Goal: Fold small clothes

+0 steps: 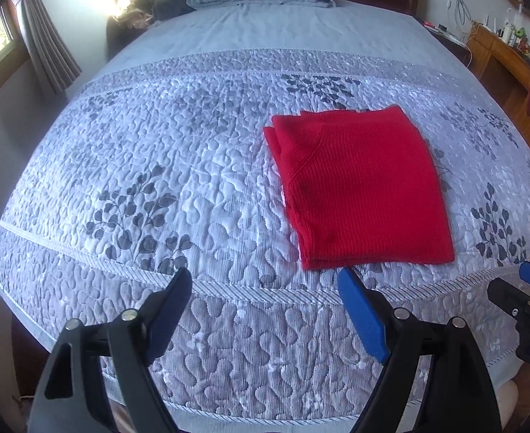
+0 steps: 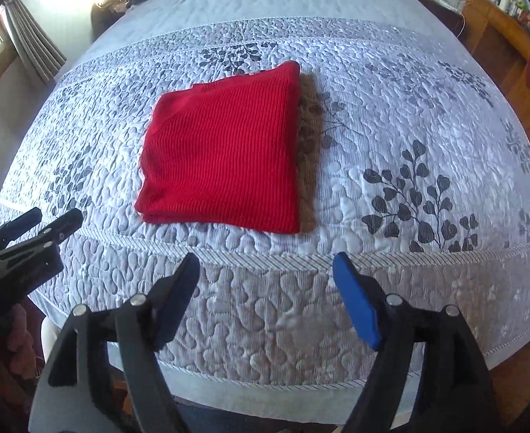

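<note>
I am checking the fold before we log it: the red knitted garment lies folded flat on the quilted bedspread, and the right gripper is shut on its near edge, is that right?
Not quite. The right gripper is open and holds nothing; its own wrist view shows it clear of the red knitted garment, which does lie folded flat on the quilted bedspread.

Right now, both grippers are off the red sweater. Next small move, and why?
Probably just back both away: the red sweater lies folded square on the quilt, and the left gripper and right gripper are open, holding nothing.
</note>
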Demonstrator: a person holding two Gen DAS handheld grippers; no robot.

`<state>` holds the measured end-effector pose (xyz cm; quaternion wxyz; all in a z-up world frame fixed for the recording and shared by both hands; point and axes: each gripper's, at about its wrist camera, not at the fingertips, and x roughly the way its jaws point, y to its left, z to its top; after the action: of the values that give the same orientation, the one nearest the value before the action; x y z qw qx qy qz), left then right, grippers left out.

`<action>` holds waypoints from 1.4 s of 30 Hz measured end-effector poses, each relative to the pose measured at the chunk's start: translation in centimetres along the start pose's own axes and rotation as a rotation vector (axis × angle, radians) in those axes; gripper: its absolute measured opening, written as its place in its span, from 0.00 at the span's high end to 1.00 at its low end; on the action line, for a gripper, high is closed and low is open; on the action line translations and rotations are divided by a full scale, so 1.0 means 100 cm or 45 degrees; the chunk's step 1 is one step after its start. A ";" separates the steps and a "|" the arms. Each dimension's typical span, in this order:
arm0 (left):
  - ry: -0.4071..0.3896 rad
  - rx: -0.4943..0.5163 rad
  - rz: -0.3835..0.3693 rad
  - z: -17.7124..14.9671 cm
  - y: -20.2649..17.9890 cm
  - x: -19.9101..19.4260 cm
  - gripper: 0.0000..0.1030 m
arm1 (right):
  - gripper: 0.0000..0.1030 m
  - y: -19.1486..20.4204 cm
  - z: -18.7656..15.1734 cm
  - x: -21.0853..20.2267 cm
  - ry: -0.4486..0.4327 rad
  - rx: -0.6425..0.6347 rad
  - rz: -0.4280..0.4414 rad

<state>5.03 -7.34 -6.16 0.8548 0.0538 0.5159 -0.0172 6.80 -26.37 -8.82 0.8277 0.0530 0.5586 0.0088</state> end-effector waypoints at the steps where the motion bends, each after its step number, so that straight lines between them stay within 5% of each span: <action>1: -0.006 0.002 0.000 -0.001 0.000 -0.003 0.19 | 0.26 0.001 -0.002 -0.001 -0.001 0.002 0.000; 42: -0.006 0.003 -0.018 -0.009 -0.004 -0.013 0.18 | 0.22 0.009 -0.007 -0.004 -0.002 0.024 0.027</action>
<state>3.61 -7.68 -5.46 0.8559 0.0510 0.5141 -0.0239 6.04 -25.48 -8.60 0.8275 0.0668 0.5574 0.0120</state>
